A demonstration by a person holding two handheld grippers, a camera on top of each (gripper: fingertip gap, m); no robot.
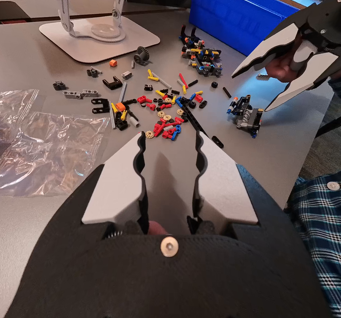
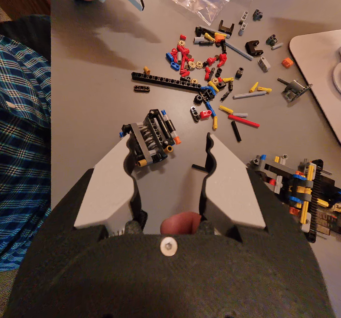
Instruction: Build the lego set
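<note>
Loose lego pieces (image 1: 166, 110), red, yellow, blue, black and grey, lie scattered mid-table, with a long black beam (image 2: 166, 81) among them. My left gripper (image 1: 170, 134) is open and empty, its tips just short of the pile. A small black-and-grey sub-assembly with a spring (image 2: 153, 137) lies between the open fingers of my right gripper (image 2: 168, 136), close to the left finger, which hides part of it. The sub-assembly also shows in the left wrist view (image 1: 245, 113), below my right gripper (image 1: 249, 93). A larger assembly (image 2: 295, 189) lies to the right of my right gripper.
Clear plastic bags (image 1: 46, 143) lie at the left. A white stand base (image 1: 99, 40) is at the back and a blue bin (image 1: 236, 14) at the back right. The table edge (image 1: 304, 152) runs along the right, by a plaid sleeve (image 1: 321, 217).
</note>
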